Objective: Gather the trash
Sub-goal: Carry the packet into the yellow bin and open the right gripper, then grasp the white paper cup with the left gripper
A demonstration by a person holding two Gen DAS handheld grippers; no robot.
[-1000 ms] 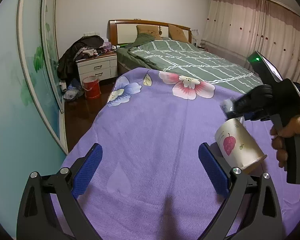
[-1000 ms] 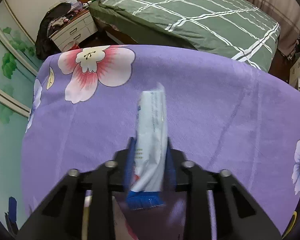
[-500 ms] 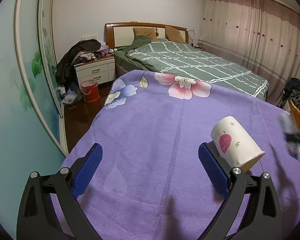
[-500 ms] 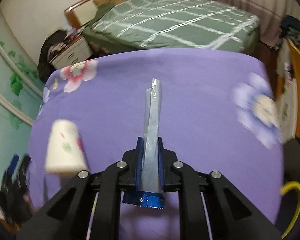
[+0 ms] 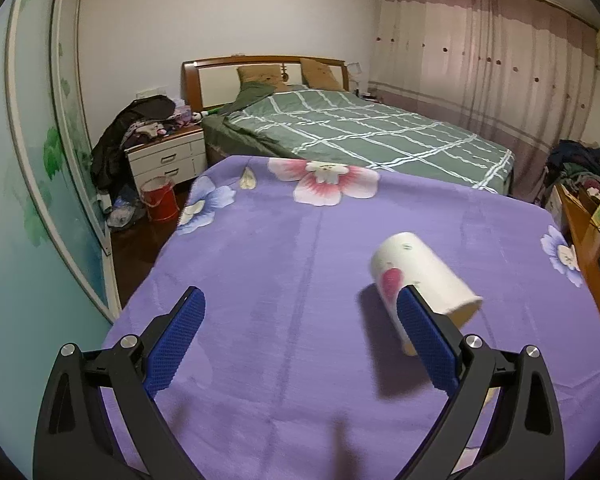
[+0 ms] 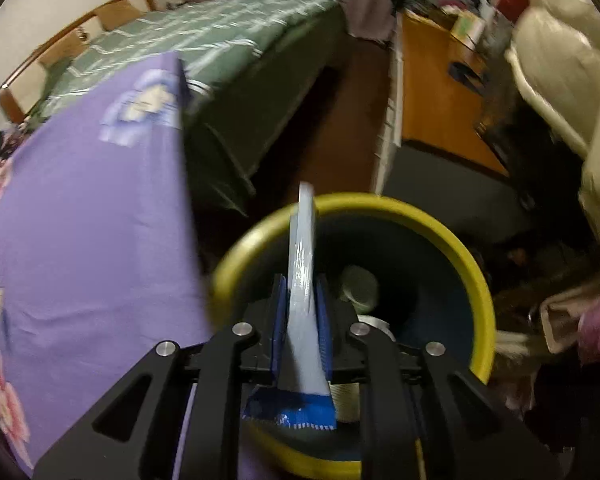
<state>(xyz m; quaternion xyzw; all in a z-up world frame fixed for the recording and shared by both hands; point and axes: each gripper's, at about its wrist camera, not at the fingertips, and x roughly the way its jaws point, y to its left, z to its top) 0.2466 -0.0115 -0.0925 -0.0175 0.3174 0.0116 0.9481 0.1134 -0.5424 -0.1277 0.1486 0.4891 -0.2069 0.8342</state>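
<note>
pale blue wrapper (image 6: 302, 280), dark blue crimped end, stands edge-on over yellow-rimmed bin (image 6: 452, 240).

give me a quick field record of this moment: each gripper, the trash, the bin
left gripper: open, nothing between its fingers, over the purple blanket
right gripper: above the bin, fingers have just been opening, wrapper between them
wrapper: pale blue, upright, standing edge-on between the blue pads
bin: yellow rim, dark inside, beside the blanketed bed, some trash already at the bottom
paper cup: white with a red leaf print, lying on its side on the blanket by the left gripper's right finger, not collected yet
</note>
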